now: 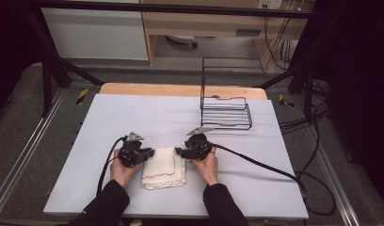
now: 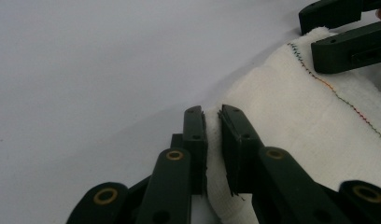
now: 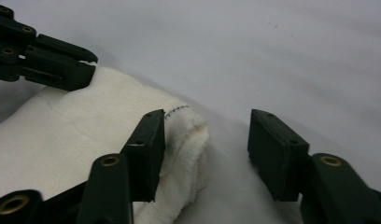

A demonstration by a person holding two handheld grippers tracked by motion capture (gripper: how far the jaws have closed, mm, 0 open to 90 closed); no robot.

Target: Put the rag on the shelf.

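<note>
Bench (image 1: 133, 117): white sheet over a wooden top, the wood showing along the far edge.

Rack (image 1: 226, 113): black wire, on the bench near the far right corner, well apart from the rest.

Cloth (image 1: 163, 168): white, folded into a thick pad, lying flat near the middle of the near edge, between the two hands. A line of coloured stitching runs along one hem. Left gripper view shows it as (image 2: 291, 121), right gripper view as (image 3: 72, 135).

Left tool (image 1: 148, 152): at the cloth's left edge, held low. In the left gripper view (image 2: 212, 114) the jaws stand almost together with a fold of the cloth pinched between the pads; gripping the cloth.

Right tool (image 1: 178, 151): at the cloth's far right corner. In the right gripper view (image 3: 207, 123) the jaws stand apart. The left jaw lies against the cloth's folded corner; the right jaw is clear of it, over bare bench. Not gripping; the cloth corner sits partly in the gap.

Cables: one trails from each tool, the right across the bench to its right edge.
</note>
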